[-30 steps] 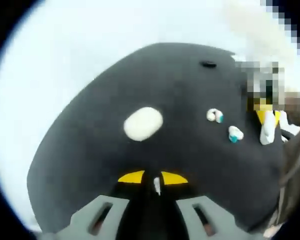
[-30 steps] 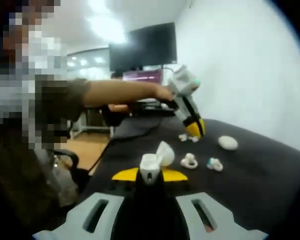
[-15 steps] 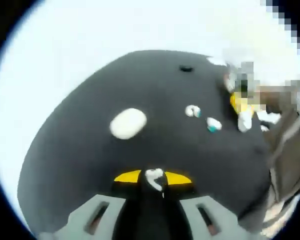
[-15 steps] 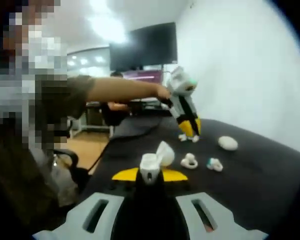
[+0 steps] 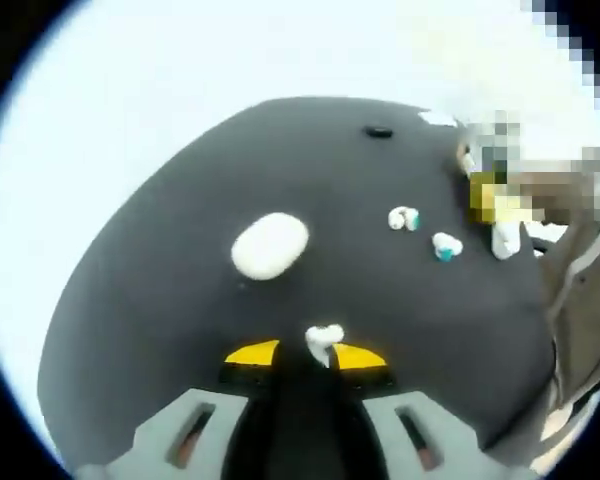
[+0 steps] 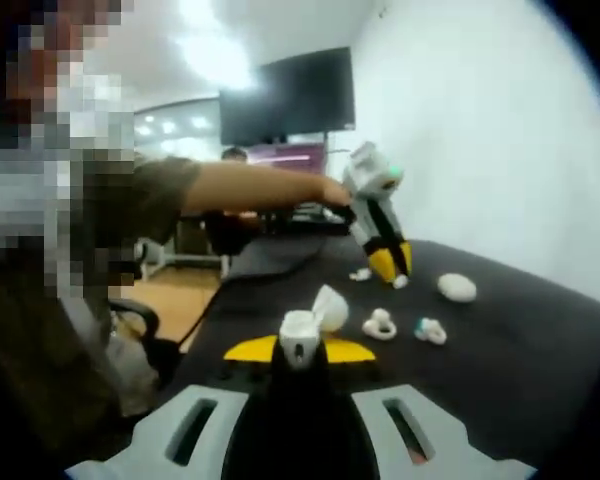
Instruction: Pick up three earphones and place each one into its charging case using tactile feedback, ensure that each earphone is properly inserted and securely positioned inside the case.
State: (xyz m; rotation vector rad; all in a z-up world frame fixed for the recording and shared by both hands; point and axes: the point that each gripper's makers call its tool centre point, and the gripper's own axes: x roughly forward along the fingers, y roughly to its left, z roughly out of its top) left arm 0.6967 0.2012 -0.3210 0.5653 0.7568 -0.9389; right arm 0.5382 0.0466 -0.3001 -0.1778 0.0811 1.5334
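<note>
The right gripper (image 6: 299, 352) is clamped on an open white charging case (image 6: 311, 318), its rounded lid tipped up; whether anything sits inside cannot be told. The left gripper (image 5: 325, 352) pinches a small white earphone (image 5: 325, 340) between its yellow-tipped jaws, above the black bench (image 5: 160, 300). Beyond that earphone lies a smooth, oval, closed white case (image 5: 269, 245). Right of the oval case, two more earphones rest on the bench close together, one white (image 5: 403, 218), one with a teal tip (image 5: 445, 245). A dark monitor (image 6: 286, 96) hangs on the far wall.
</note>
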